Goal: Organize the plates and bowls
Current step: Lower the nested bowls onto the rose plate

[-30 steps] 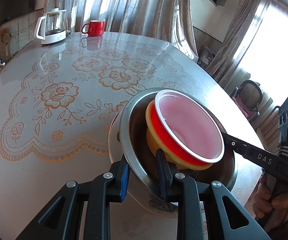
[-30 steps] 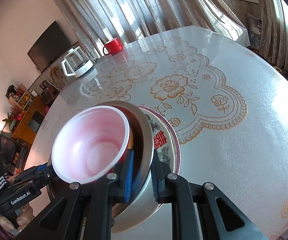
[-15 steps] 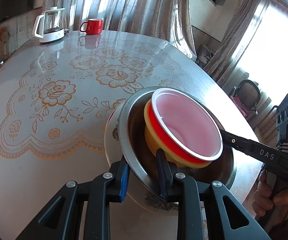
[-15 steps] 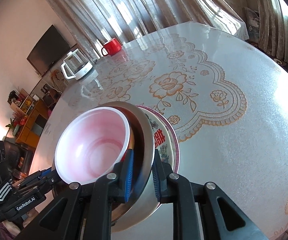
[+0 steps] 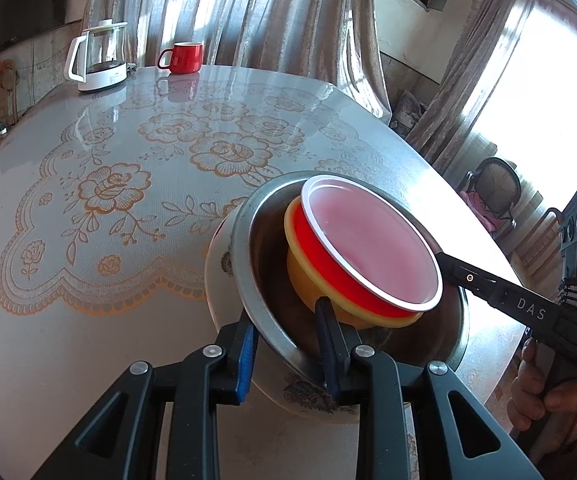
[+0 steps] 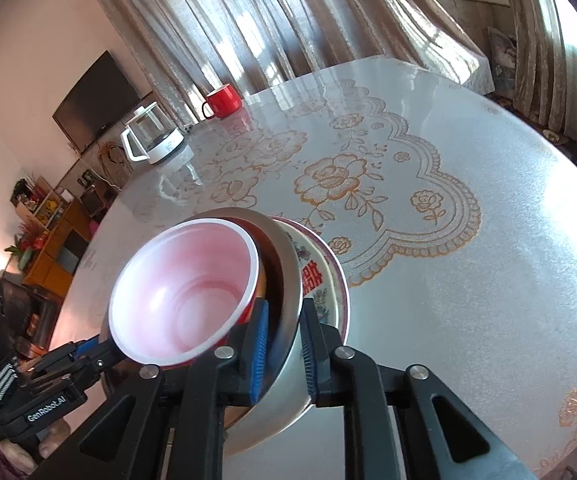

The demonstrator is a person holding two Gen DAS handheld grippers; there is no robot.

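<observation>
- The left gripper (image 5: 286,350) was clenched on the near rim of the steel bowl (image 5: 264,312); one blue-padded finger was outside the wall and the other was inside.
- The right gripper (image 6: 284,344) gripped the opposite rim of the same steel bowl (image 6: 288,280) in the same manner, one pad inside and one outside.
- Inside the steel bowl stood a yellow bowl (image 5: 308,280), and a red bowl (image 5: 368,248) with a white rim and a pale pink inside was nested in it.
- In the right wrist view the red bowl (image 6: 184,292) leaned toward the camera, and the yellow one showed only as a thin edge.
- Under the steel bowl lay a decorated plate (image 6: 320,280) with a red character and flower prints; its pale edge (image 5: 218,276) showed also in the left view. I could not tell if the steel bowl touched the plate.
- The stack was at the near edge of the round table (image 5: 108,208), which had a lace-pattern cover.
- At the far side stood a glass kettle (image 5: 98,56) on a white base, and a red mug (image 5: 182,57) was near it.
</observation>
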